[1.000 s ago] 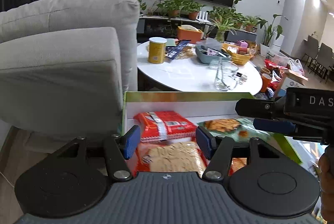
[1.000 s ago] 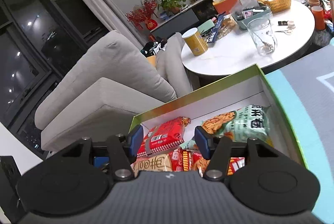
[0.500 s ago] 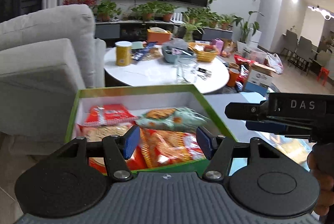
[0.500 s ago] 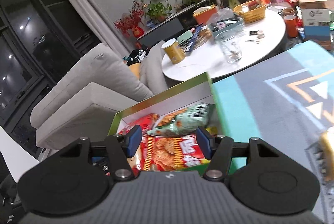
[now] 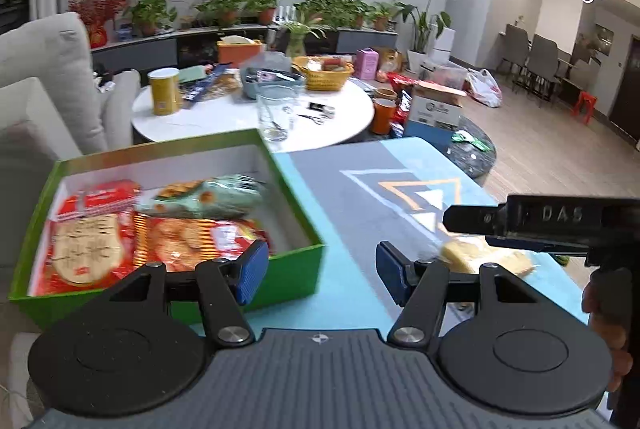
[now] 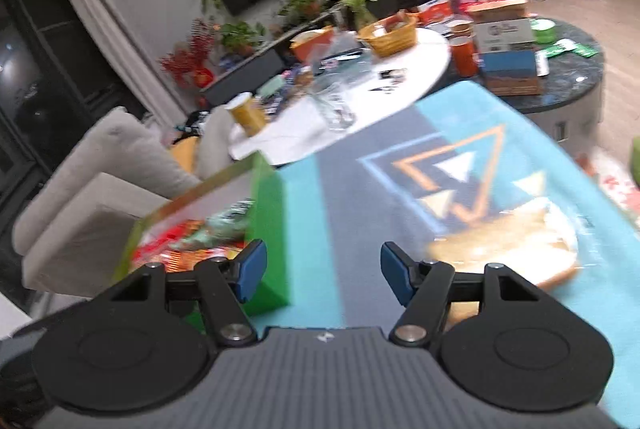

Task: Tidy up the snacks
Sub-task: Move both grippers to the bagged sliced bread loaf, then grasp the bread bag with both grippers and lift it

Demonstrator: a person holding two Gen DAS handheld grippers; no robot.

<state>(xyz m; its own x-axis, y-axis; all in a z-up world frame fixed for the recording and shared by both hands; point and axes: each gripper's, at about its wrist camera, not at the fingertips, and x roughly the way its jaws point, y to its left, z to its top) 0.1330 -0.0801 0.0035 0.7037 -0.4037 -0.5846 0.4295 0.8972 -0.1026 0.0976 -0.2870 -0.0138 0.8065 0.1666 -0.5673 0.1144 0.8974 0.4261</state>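
Observation:
A green box [image 5: 294, 271] with a white inside holds several snack packs, red ones [image 5: 176, 241] and a green one [image 5: 216, 191]. It stands on the left of a blue patterned mat [image 5: 360, 197]. It also shows in the right wrist view [image 6: 270, 229]. A clear pack of yellow bread [image 6: 512, 241] lies on the mat at the right, also seen in the left wrist view [image 5: 480, 255]. My left gripper [image 5: 318, 271] is open and empty, just right of the box's near corner. My right gripper [image 6: 320, 273] is open and empty over the mat, between box and bread.
A round white table [image 5: 340, 117] behind the mat carries a yellow can [image 5: 164, 91], a glass [image 5: 276, 113], a basket and clutter. A grey sofa [image 5: 44, 85] stands at the left. Cardboard boxes [image 5: 436, 109] sit on a dark low table at the right.
Both grippers have swung right, away from above the box and out over the mat. The bread pack has come into view at the right. Both grippers stay open.

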